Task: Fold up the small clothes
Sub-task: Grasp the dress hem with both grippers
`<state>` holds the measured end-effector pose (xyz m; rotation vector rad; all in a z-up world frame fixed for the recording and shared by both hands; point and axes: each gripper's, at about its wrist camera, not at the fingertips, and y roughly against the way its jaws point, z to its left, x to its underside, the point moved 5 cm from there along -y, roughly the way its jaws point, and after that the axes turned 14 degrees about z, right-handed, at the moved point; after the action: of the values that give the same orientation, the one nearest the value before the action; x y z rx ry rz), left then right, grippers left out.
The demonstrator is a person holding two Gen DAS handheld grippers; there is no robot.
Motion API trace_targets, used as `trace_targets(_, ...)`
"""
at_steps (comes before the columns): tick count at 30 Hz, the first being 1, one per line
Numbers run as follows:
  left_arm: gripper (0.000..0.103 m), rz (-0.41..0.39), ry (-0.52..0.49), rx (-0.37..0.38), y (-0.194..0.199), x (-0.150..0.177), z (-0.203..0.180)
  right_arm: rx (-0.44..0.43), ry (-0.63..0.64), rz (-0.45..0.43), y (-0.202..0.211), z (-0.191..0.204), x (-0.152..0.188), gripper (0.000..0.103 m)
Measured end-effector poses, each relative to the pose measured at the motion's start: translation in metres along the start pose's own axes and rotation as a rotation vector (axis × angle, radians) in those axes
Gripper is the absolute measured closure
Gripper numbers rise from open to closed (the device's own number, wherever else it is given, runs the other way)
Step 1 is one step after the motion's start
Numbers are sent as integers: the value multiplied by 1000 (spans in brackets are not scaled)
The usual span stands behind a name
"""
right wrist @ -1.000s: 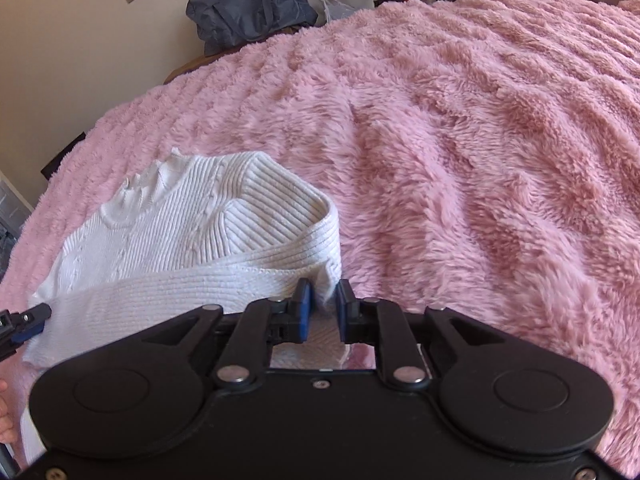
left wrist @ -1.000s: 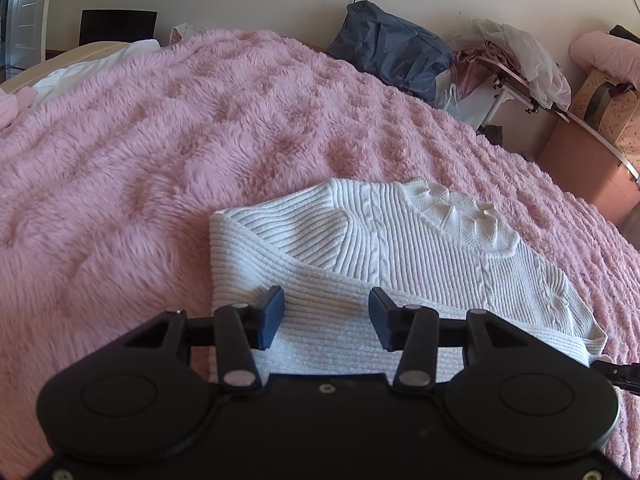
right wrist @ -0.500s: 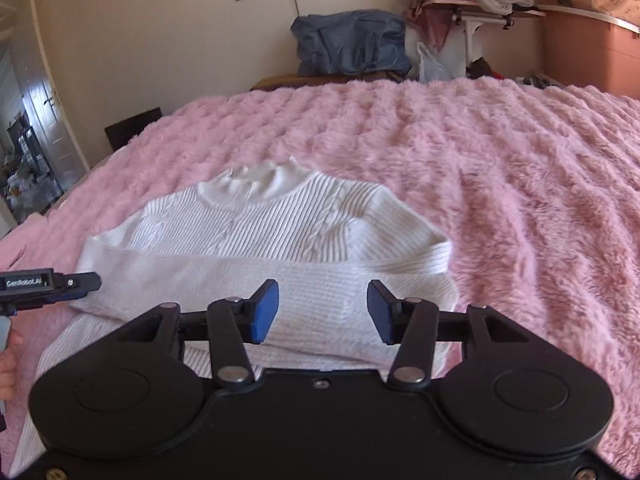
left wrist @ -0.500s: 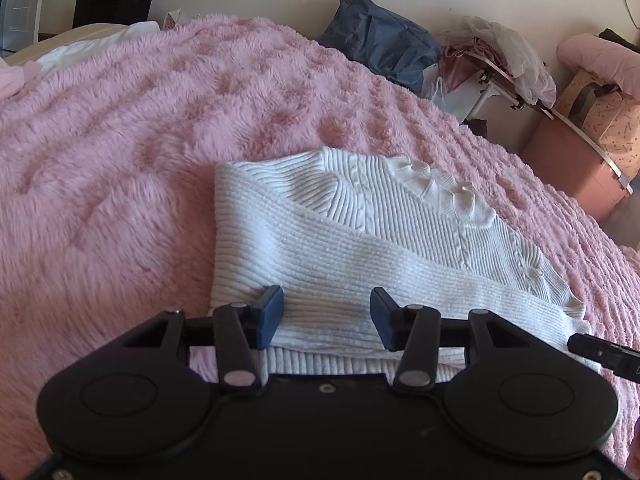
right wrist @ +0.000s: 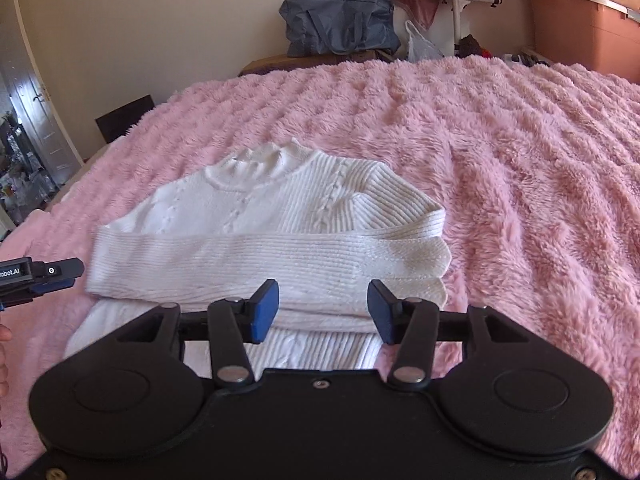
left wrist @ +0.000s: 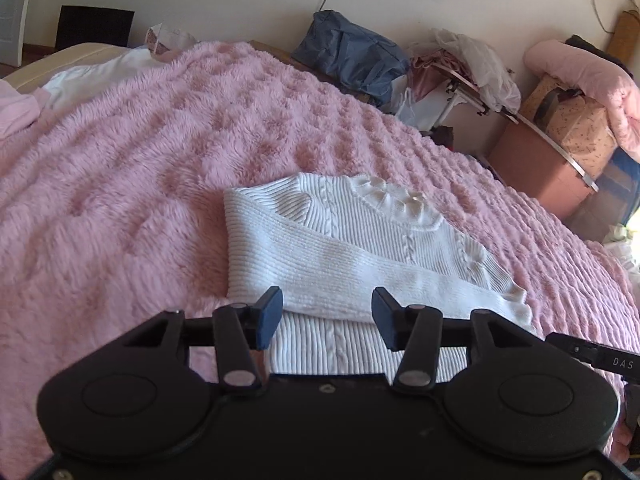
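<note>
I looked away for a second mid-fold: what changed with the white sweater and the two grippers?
The right gripper let go of the sleeve cuff it had pinched; its jaws have just been opening, nothing between them. Both grippers backed off. The left gripper stayed open. The white sweater lies on the pink blanket, sleeve across its body.

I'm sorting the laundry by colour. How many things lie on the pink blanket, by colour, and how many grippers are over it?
White sweater: 1
Pink cloth at the far edge: 1
White cloth at the far edge: 1
Grippers, left and right, both open: 2
Total: 5
</note>
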<state>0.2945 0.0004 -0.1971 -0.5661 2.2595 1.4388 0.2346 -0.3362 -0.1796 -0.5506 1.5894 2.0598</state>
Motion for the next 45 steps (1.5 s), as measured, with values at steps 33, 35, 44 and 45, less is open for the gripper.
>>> trace_targets(33, 59, 459, 50, -73, 82, 237, 20, 9, 0, 329, 76, 55, 237, 48)
trace_targets(35, 59, 466, 44, -74, 79, 237, 20, -3, -20, 348, 73, 52, 239, 53)
trace_targets(44, 62, 484, 52, -49, 74, 237, 21, -3, -73, 387, 63, 44, 250, 55)
trace_targets(45, 68, 486, 53, -44, 74, 236, 21, -11, -75, 389, 63, 44, 251, 55)
